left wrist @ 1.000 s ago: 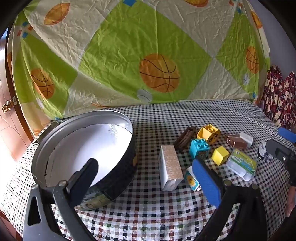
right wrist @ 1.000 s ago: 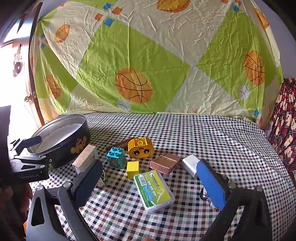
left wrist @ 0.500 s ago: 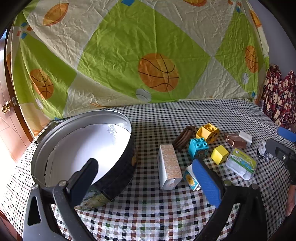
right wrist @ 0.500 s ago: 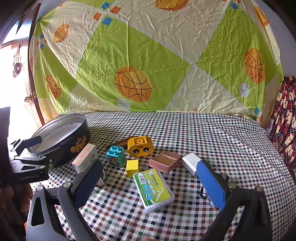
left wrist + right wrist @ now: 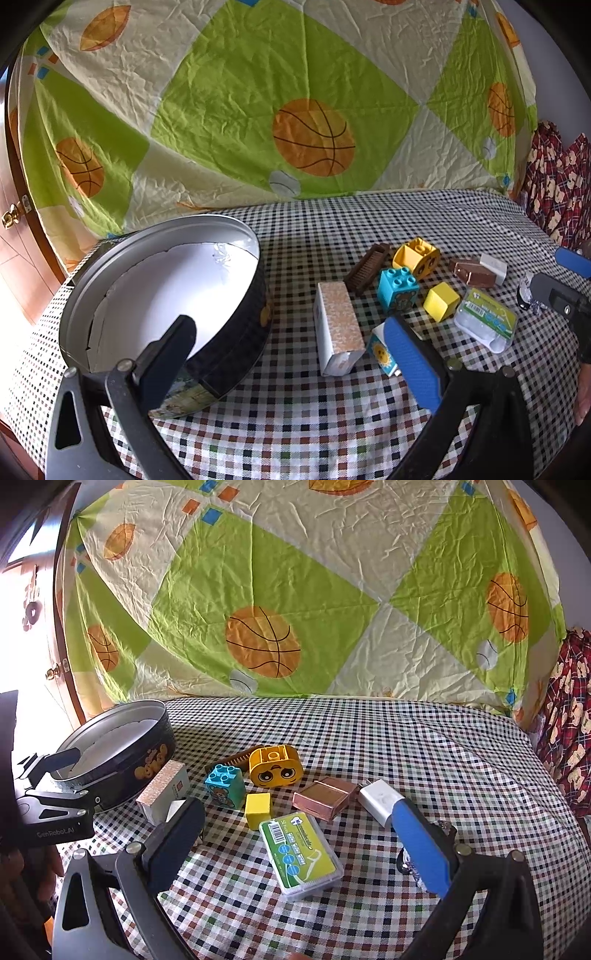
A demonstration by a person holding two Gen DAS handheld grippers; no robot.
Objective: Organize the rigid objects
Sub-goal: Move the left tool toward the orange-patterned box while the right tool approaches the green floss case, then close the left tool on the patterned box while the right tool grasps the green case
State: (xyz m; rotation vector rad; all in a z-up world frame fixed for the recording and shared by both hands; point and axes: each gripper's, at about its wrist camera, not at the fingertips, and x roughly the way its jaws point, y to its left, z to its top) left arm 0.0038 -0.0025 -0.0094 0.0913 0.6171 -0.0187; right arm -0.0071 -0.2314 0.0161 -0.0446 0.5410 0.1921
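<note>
A round dark tin (image 5: 229,325) with a white lining stands at the left; it also shows in the right wrist view (image 5: 122,753). Small items lie on the checked cloth: a glittery box (image 5: 338,325), brown comb (image 5: 367,269), blue brick (image 5: 225,784), yellow face brick (image 5: 275,768), yellow cube (image 5: 258,808), green floss case (image 5: 301,853), copper box (image 5: 323,797), white charger (image 5: 378,801). My left gripper (image 5: 291,354) is open, its left finger over the tin's near rim. My right gripper (image 5: 299,842) is open above the floss case.
A basketball-print sheet (image 5: 295,110) hangs behind the table. A wooden door (image 5: 14,236) is at the far left. Red patterned fabric (image 5: 565,709) hangs at the right. A small shiny object (image 5: 441,829) lies behind my right gripper's blue finger.
Both views have shifted only slightly; the right gripper has edged a little forward and lower over the floss case. Nothing was grasped or moved.
</note>
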